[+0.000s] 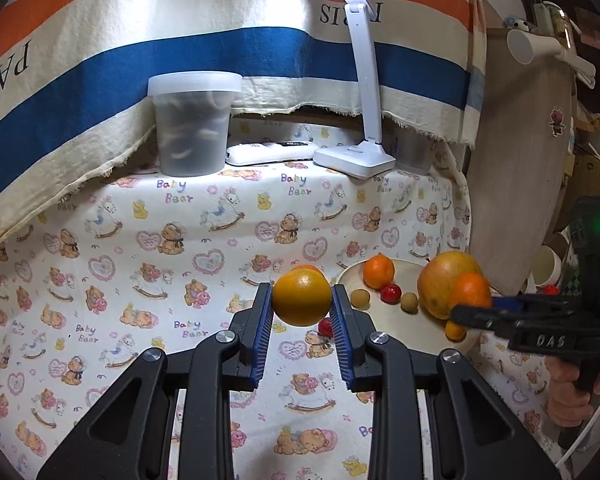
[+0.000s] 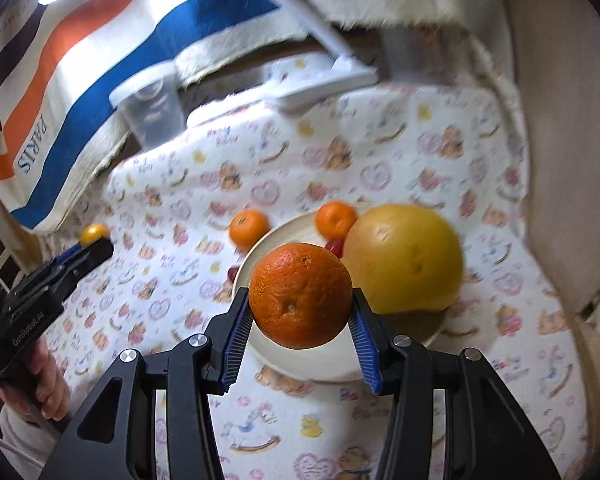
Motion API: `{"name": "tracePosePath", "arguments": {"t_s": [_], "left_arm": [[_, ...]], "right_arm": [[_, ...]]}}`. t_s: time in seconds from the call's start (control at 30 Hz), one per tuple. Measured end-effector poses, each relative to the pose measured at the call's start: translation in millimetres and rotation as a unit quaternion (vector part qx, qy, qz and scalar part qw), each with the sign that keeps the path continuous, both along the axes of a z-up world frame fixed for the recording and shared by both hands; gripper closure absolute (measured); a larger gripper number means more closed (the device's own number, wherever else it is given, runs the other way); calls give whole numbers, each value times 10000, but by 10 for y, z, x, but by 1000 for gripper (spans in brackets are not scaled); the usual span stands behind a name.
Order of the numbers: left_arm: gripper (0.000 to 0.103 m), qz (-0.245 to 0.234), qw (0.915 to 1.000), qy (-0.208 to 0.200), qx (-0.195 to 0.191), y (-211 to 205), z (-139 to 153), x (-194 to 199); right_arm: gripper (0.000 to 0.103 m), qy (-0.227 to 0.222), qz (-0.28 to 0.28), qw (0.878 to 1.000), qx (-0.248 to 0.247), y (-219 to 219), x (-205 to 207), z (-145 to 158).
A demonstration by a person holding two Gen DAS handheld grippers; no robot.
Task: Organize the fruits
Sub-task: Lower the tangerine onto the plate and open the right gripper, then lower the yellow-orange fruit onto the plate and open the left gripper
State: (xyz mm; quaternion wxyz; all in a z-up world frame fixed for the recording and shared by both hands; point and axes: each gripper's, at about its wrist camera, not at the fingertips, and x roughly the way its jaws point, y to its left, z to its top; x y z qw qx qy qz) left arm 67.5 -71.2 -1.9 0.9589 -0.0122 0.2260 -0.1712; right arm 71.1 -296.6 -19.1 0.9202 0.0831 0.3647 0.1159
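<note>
My left gripper (image 1: 302, 300) is shut on a yellow-orange citrus fruit (image 1: 302, 298) and holds it above the bear-print cloth, left of the cream plate (image 1: 348, 274). My right gripper (image 2: 300, 308) is shut on a deep orange mandarin (image 2: 300, 294) above the plate's (image 2: 300, 364) near rim. On the plate lie a large yellow grapefruit (image 2: 404, 258), a small mandarin (image 2: 334, 220) and a red fruit (image 2: 335, 246). Another mandarin (image 2: 249, 228) lies on the cloth left of the plate. The left wrist view also shows two small tan fruits (image 1: 360, 298) on the plate.
A lidded plastic tub (image 1: 194, 124), a white remote (image 1: 270, 152) and a white desk lamp (image 1: 354, 158) stand at the back under a striped cloth. A wooden board (image 1: 520, 160) leans at the right. A small red fruit (image 1: 326, 326) lies on the cloth.
</note>
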Motion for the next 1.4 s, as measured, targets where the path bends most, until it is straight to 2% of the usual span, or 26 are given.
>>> {"name": "tracePosePath", "arguments": {"t_s": [0.2, 0.43, 0.67, 0.73, 0.77, 0.8, 0.93, 1.03, 1.13, 1.27, 1.4], "left_arm": [[76, -10, 10000, 4, -12, 0, -8, 12], [76, -43, 10000, -3, 79, -32, -29, 13], [76, -90, 9997, 55, 209, -87, -86, 31], [76, -107, 9997, 46, 230, -102, -84, 24], [76, -120, 9996, 44, 238, -110, -84, 20], [76, -131, 9996, 42, 257, -120, -84, 14], [76, -200, 9992, 78, 343, -179, -92, 24], [76, -320, 9985, 209, 402, -258, -117, 72], [76, -488, 9968, 447, 449, -367, -167, 140], [76, -894, 9898, 978, 524, -581, -273, 296], [76, -966, 9862, 1096, 782, -832, -331, 364]], "right_arm": [[54, 412, 157, 9989, -137, 90, 104, -179], [54, 550, -77, 9972, -510, 126, 221, -336], [52, 725, -155, 9960, -500, 105, 283, -412], [44, 642, -160, 9967, -480, 100, 261, -378], [36, 575, -165, 9972, -452, 91, 240, -343], [33, 490, -181, 9978, -408, 78, 215, -305], [33, 148, -247, 9993, -233, 0, 116, -139], [33, -195, -436, 9988, 79, -142, 26, 14], [33, -459, -581, 9971, 176, -233, -27, 117], [33, -627, -872, 9941, 137, -353, -36, 184], [33, -608, -988, 9932, 33, -393, -9, 166]]}}
